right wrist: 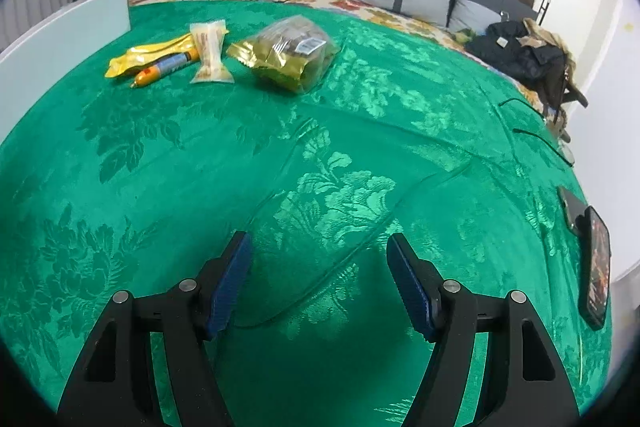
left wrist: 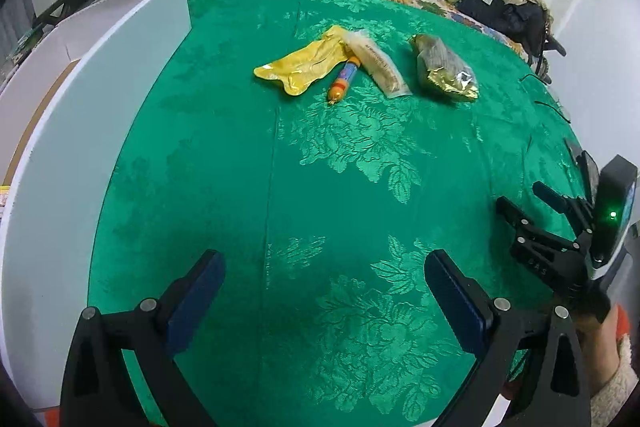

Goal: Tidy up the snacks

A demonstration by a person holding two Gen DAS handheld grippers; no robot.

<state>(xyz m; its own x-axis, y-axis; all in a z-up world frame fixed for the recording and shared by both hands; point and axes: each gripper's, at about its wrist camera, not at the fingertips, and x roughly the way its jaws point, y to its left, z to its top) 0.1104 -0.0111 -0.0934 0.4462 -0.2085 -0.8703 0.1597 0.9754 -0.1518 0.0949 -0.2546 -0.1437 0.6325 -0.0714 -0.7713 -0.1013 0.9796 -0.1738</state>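
Gaping empty, both tools [left wrist: 324, 283] [right wrist: 320, 267] – snacks [right wrist: 208, 51] beyond, phone [right wrist: 596, 267] rightward, white board [left wrist: 80, 99] leftward.

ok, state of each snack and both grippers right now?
left gripper: open, empty, over bare cloth
right gripper: open, empty, over bare cloth
yellow pouch: flat on the cloth, crumpled, one end under the clear packet
sausage stick: lying flat, sealed, against the pouch
clear packet: lying flat, sealed
gold bag: lying on its side, apart from the others
phone: on the cloth, screen lit
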